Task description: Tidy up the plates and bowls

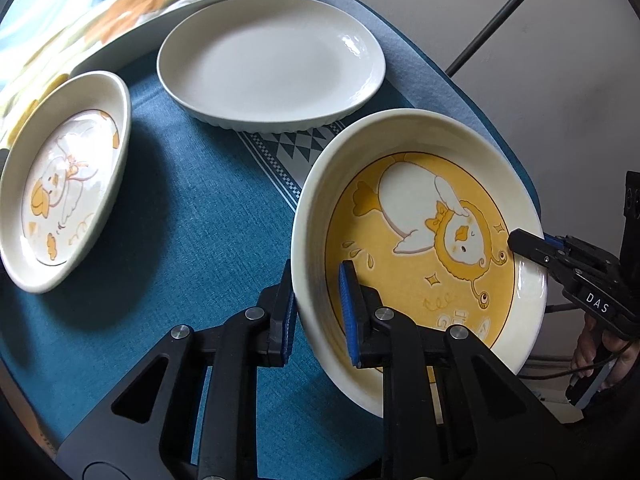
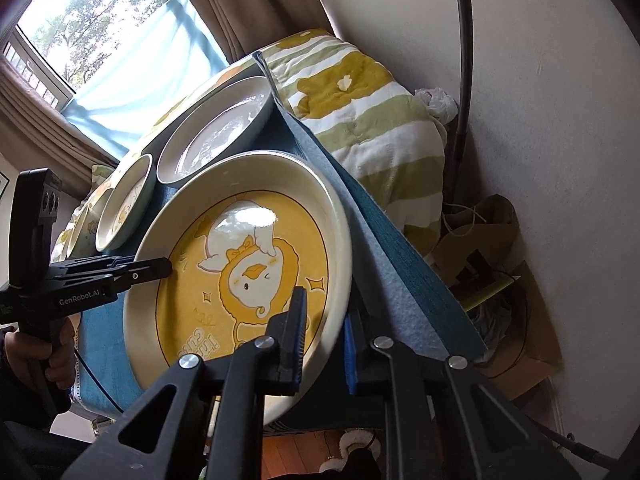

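A cream plate with a yellow duck-in-lion-hood picture (image 1: 420, 240) (image 2: 248, 272) sits tilted near the table's right edge, held at two opposite sides. My left gripper (image 1: 316, 316) is shut on its near-left rim, one finger outside and the blue pad inside. My right gripper (image 2: 324, 344) is shut on the opposite rim, which passes between its pads. Each gripper shows in the other's view: the right gripper (image 1: 520, 242) and the left gripper (image 2: 156, 270). A plain white plate (image 1: 272, 60) (image 2: 216, 136) lies behind. A cream duck plate (image 1: 68, 184) (image 2: 124, 204) lies at the left.
A blue tablecloth (image 1: 192, 240) (image 2: 100, 344) covers the table, its edge folded up beside the yellow plate. A striped green and yellow blanket (image 1: 120, 12) (image 2: 360, 120) lies beyond. A black pole (image 1: 500, 20) leans at the wall. A paper bag (image 2: 492, 232) sits on the floor.
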### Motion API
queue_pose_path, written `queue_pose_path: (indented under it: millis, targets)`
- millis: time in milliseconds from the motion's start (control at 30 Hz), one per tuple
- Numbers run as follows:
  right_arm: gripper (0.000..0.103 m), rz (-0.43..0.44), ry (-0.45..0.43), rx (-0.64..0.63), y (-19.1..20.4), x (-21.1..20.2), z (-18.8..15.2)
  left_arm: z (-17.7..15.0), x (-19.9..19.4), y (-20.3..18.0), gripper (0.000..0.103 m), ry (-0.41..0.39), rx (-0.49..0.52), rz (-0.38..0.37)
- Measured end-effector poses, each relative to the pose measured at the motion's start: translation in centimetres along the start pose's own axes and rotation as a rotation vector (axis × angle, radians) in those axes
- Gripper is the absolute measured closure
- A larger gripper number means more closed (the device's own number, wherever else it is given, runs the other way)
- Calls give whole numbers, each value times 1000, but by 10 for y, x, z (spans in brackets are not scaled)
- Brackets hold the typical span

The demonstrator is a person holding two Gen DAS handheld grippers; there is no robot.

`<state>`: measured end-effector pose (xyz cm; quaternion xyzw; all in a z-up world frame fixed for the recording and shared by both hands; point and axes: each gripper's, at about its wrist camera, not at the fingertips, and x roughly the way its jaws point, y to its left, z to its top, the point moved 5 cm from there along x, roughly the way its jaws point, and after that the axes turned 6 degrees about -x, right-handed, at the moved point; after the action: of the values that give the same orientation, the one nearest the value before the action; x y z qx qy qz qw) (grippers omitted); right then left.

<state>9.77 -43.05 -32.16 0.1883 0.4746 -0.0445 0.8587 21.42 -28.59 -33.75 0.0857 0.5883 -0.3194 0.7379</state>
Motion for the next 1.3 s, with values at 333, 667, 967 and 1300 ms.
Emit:
queue_pose_path:
  millis: [333, 667, 967, 1300]
  targets:
    - [88, 15, -34, -109, 32, -18, 18, -10, -57, 21, 86, -90, -73, 4]
    - [88, 121, -49, -320, 125, -30, 43, -62, -144, 94, 86, -202, -251, 80]
    - [88, 231, 23, -431, 221, 10, 19, -145, -178, 184, 86, -205, -406, 151]
    - [88, 275, 125, -461, 280, 68, -34, -210, -156, 252, 86, -162, -486, 178]
